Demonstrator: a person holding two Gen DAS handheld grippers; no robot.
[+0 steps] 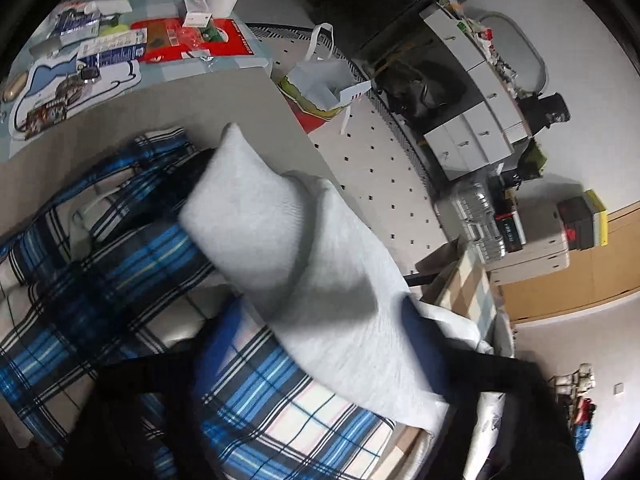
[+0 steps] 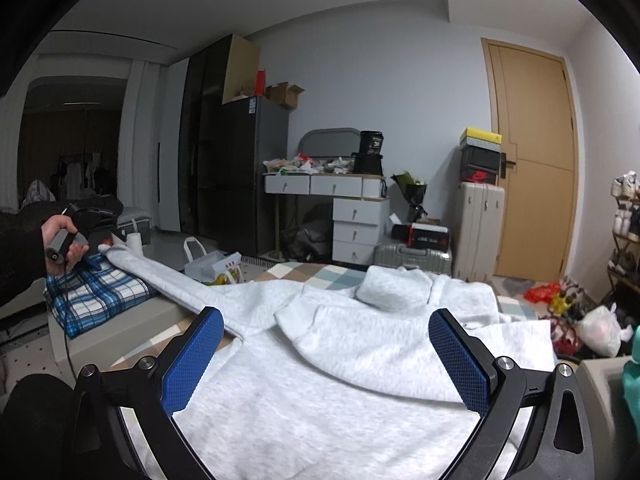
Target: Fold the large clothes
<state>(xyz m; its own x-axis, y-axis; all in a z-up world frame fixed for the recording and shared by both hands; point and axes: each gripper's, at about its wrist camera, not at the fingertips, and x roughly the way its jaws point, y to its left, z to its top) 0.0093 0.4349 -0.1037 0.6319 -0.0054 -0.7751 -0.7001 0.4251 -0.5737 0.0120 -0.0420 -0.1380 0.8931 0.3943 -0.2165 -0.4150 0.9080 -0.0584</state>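
Sweatshirt (image 2: 320, 380) fabric, pale grey and heavy, is spread over a surface covered with a checked cloth (image 2: 320, 272), the body bunched and the hood lying near the far edge. One sleeve (image 2: 168, 276) is drawn out sideways across a blue plaid cushion (image 2: 100, 292), probably so that it can be straightened before it is folded over the body.

At the end of that sleeve the left gripper (image 1: 320, 320) is held by a hand (image 2: 60, 236). Its blue pads (image 1: 420, 320) are seen on either side of the cloth just behind the cuff, partly closed, and the sleeve seems to be pinched between them, though the wrist view is blurred.

The right gripper (image 2: 326, 314) is kept low over the middle of the garment with its jaws spread wide and nothing between them. It is judged to be waiting there, either to pin the body flat or to take an edge.

Little writing can be read. A red emblem is seen on a black shoe box (image 2: 478, 174) stacked on a suitcase, but no brand name can be made out. White figures on a black box (image 2: 372, 144) on the drawers are too small to read. A label (image 2: 253, 106) on the dark fridge and the print on a red packet (image 1: 192, 40) are likewise illegible.
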